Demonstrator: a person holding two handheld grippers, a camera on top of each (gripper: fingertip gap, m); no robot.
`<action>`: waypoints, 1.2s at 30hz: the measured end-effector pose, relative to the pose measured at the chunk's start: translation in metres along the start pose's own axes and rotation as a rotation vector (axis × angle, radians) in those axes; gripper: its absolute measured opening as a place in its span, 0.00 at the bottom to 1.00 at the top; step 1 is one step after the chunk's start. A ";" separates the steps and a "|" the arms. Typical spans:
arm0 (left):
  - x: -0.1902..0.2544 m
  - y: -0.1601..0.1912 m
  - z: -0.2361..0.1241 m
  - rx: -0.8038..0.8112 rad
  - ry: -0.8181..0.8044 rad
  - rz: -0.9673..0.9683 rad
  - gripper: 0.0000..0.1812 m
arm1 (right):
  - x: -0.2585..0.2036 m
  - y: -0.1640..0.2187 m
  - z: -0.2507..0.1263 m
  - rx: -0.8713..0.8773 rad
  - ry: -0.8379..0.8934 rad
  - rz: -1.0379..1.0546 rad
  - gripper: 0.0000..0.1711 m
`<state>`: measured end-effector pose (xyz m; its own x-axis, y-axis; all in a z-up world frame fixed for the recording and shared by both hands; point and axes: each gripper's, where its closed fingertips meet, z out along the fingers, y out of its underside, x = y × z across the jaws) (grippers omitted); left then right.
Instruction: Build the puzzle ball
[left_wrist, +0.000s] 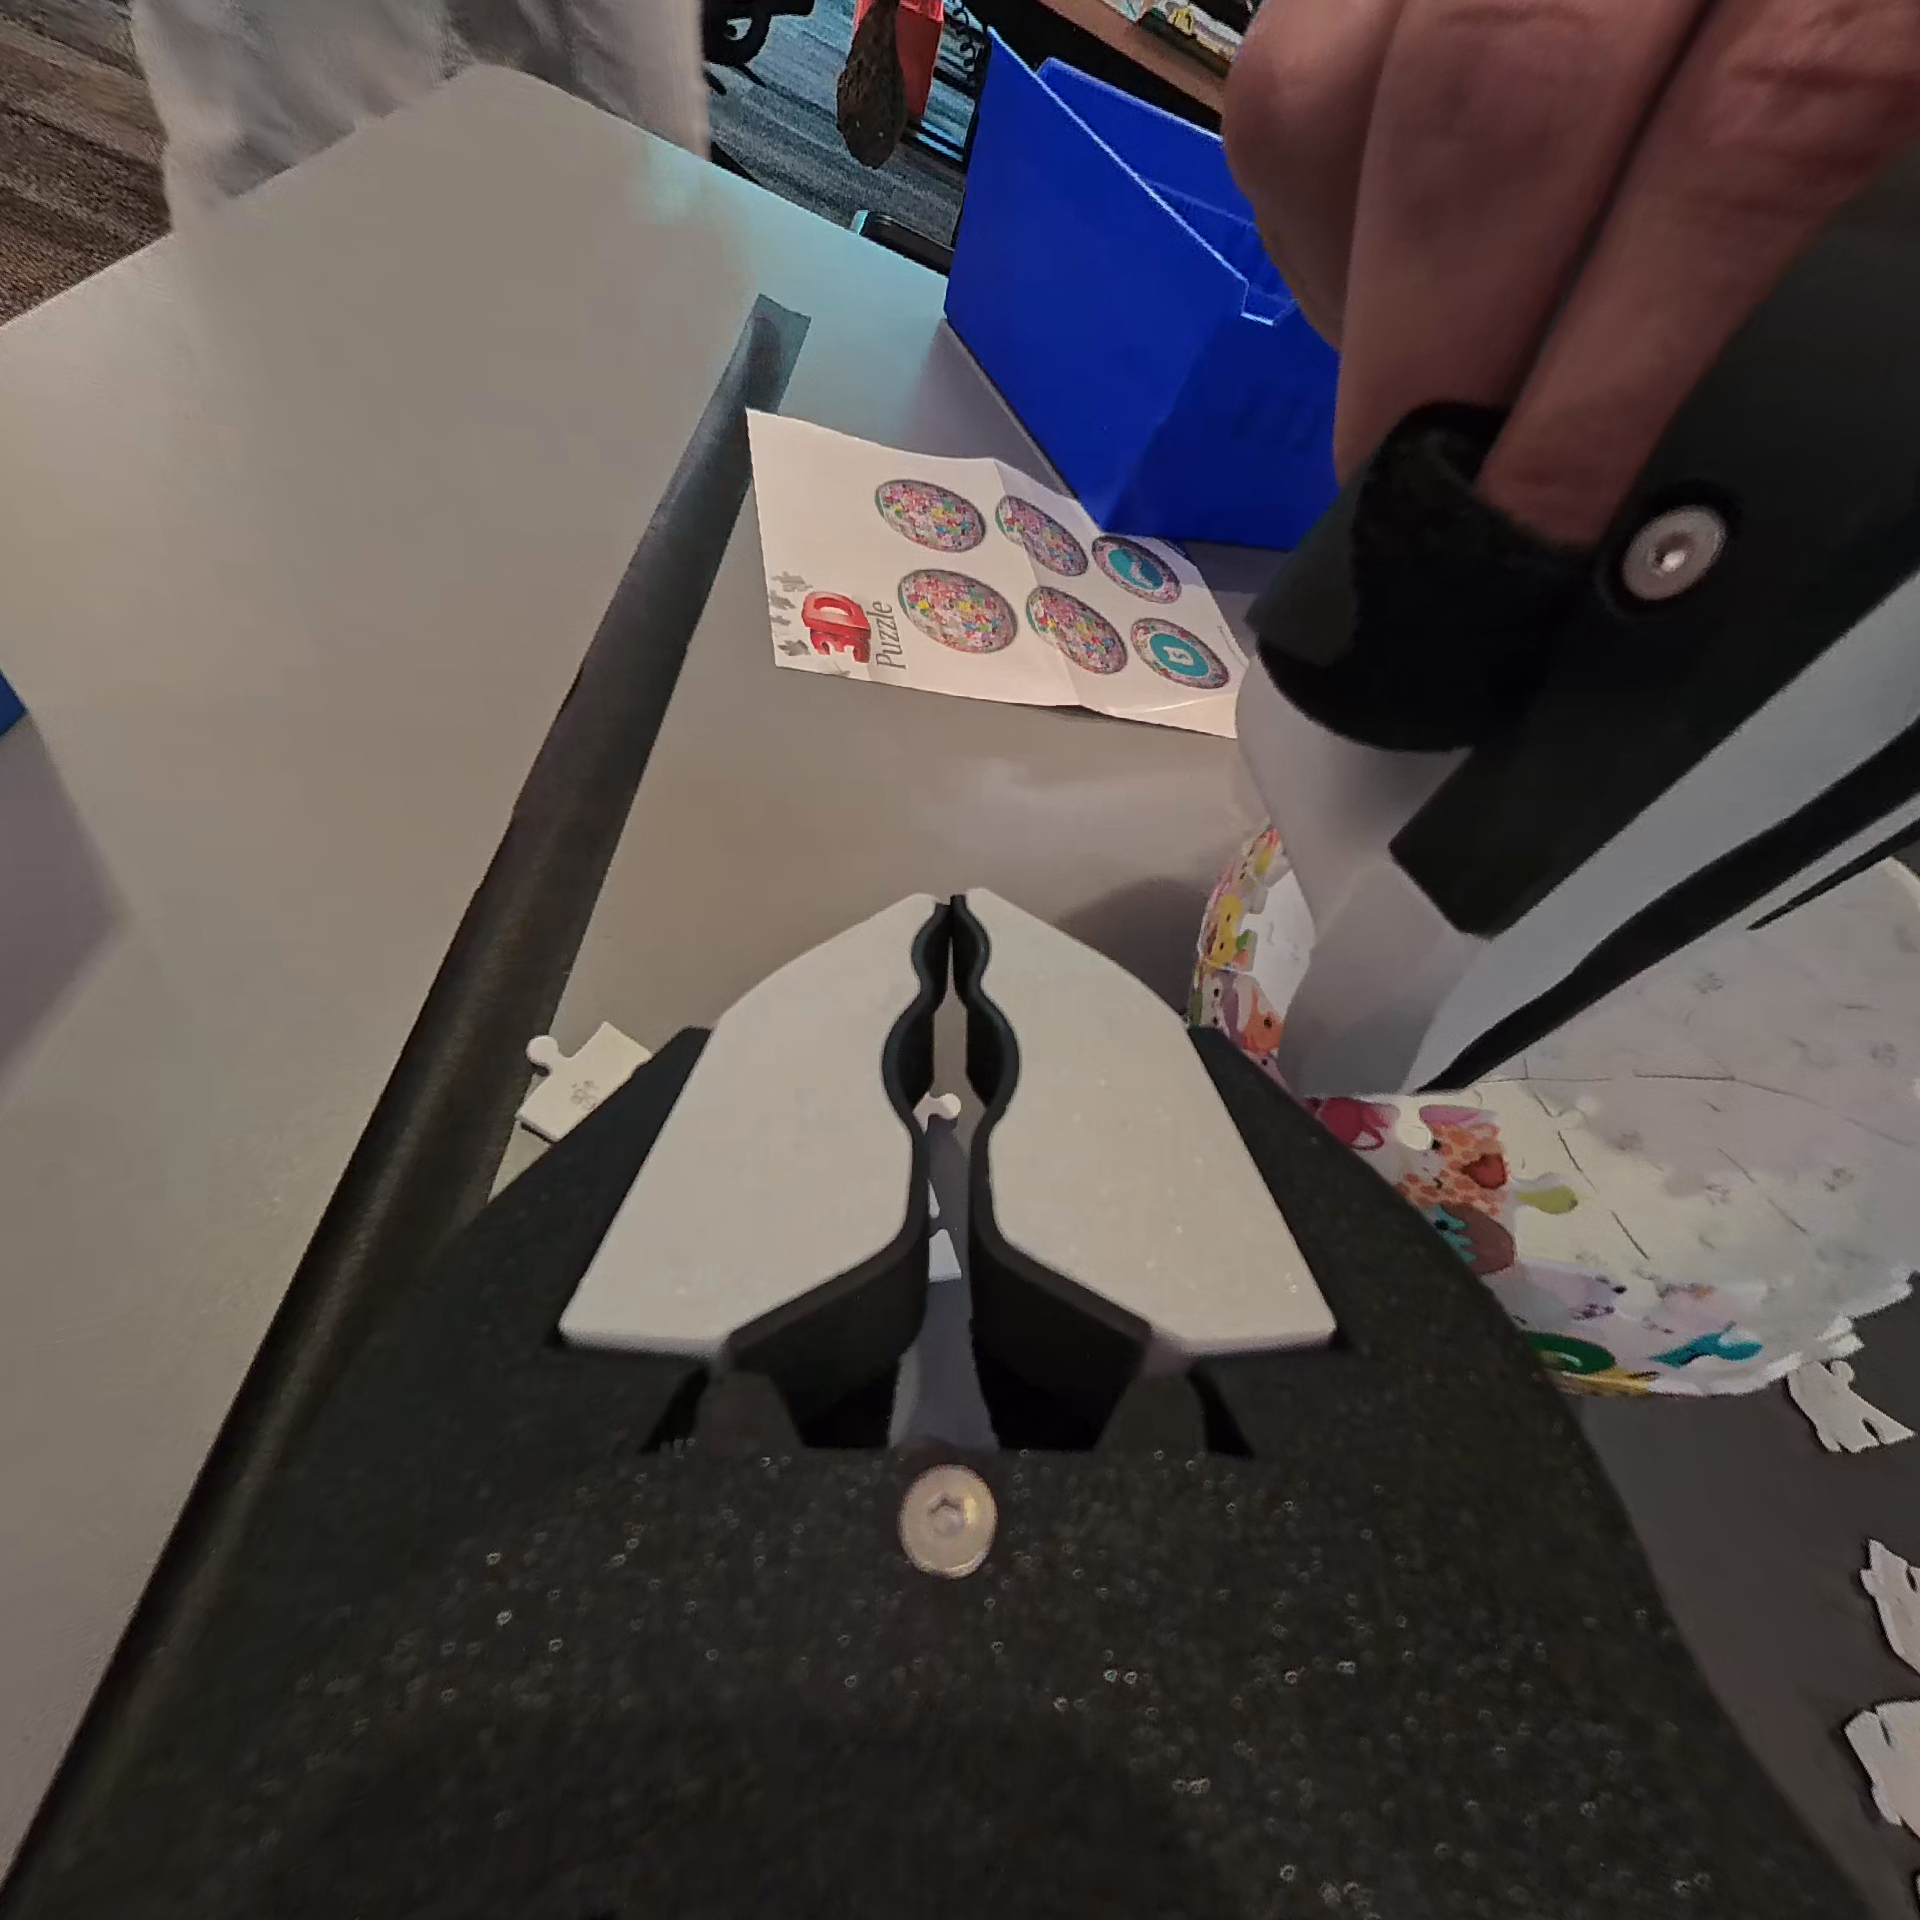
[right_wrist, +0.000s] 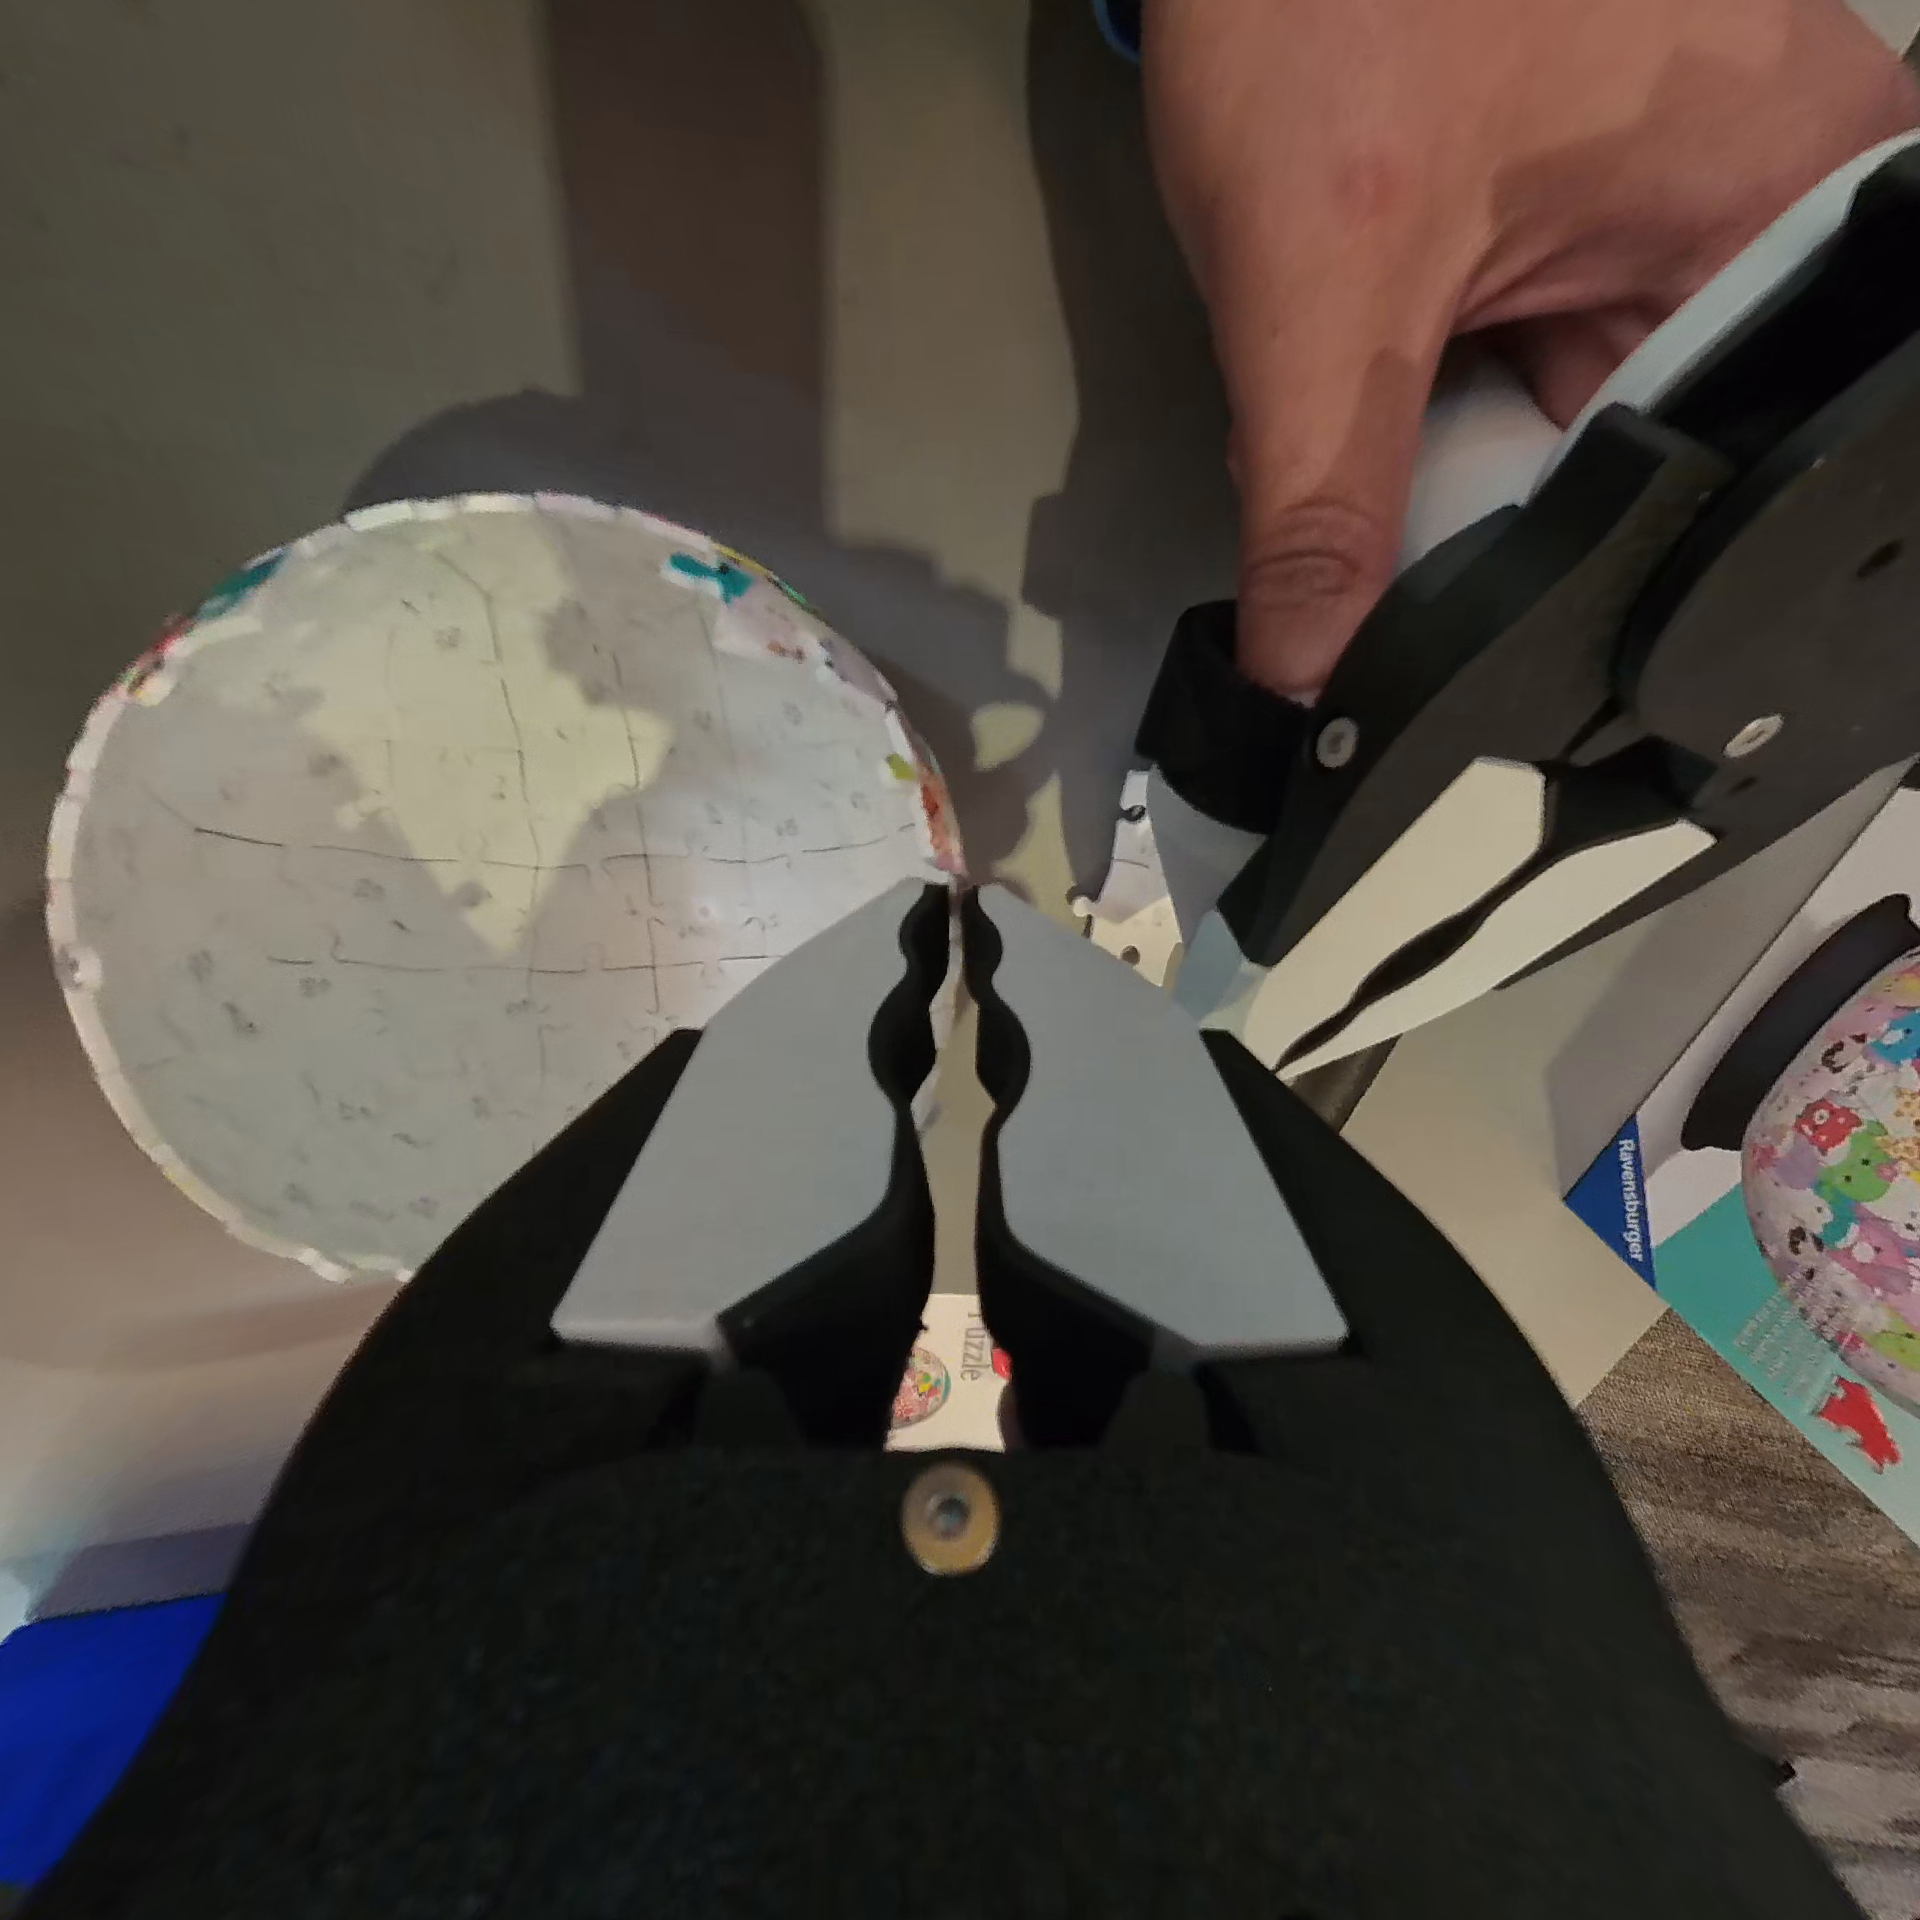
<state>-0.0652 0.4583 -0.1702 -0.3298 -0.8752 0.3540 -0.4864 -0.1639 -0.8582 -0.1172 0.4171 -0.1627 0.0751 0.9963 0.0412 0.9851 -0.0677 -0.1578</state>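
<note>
The left gripper points level across the tabletop, its jaws pinched on a white puzzle piece. The right gripper angles down, clamping the rim of the half-built ball, which rests open side up beside the leaflet.

Dim, warm light in the right wrist view throws hard shadows across the surface, while wide-angle bending and blur soften every frame edge.
</note>
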 end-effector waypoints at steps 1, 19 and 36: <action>0.000 0.000 0.000 0.001 0.000 0.002 0.00 | 0.000 0.000 0.000 0.000 0.003 0.001 0.01; 0.066 0.025 -0.036 -0.206 0.461 -0.099 0.00 | 0.002 0.003 -0.008 0.052 0.143 0.015 0.12; 0.059 0.031 -0.024 -0.206 0.446 -0.123 0.00 | 0.000 0.005 -0.002 0.064 0.161 0.046 0.11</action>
<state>-0.1194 0.4128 -0.1668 -0.5515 -0.5676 0.6112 -0.6785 -0.1210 -0.7246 -0.1117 0.4164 -0.1621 0.1483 0.9707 0.1889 0.9686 -0.1041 -0.2256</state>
